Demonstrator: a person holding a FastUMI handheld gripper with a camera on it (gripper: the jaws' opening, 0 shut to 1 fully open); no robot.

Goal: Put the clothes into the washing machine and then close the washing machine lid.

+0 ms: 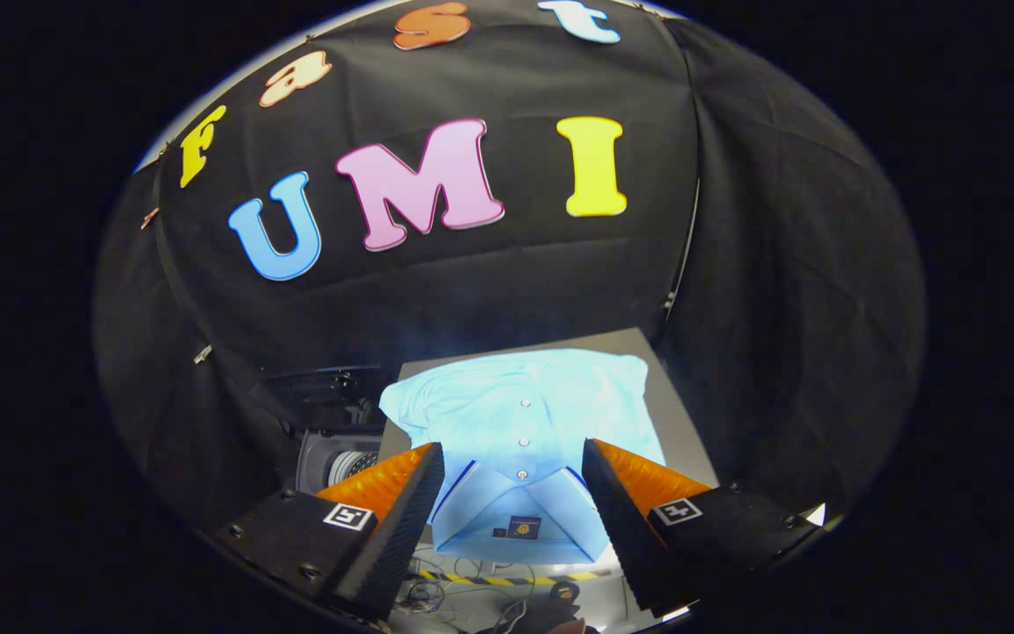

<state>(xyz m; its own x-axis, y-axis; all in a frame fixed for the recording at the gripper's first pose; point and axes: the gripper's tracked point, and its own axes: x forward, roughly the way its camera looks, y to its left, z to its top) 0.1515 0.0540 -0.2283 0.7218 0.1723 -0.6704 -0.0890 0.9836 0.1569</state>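
The grey worktop [679, 423] carries a light blue shirt [516, 401], laid flat and buttoned with its collar toward the gripper [514, 458], probably so the near edge is easy to pinch. The washing machine [331, 458] sits dark and low beside the worktop. The gripper hovers wide apart, collar between its fingers, nothing gripped.

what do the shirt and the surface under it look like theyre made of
The shirt looks like thin woven cloth, probably cotton or a blend: pale blue, matte, soft creases, a folded collar and small shiny buttons that seem plastic. The surface beneath looks like a smooth grey board, laminate or painted, though I can't tell which. The open gripper frames the collar.
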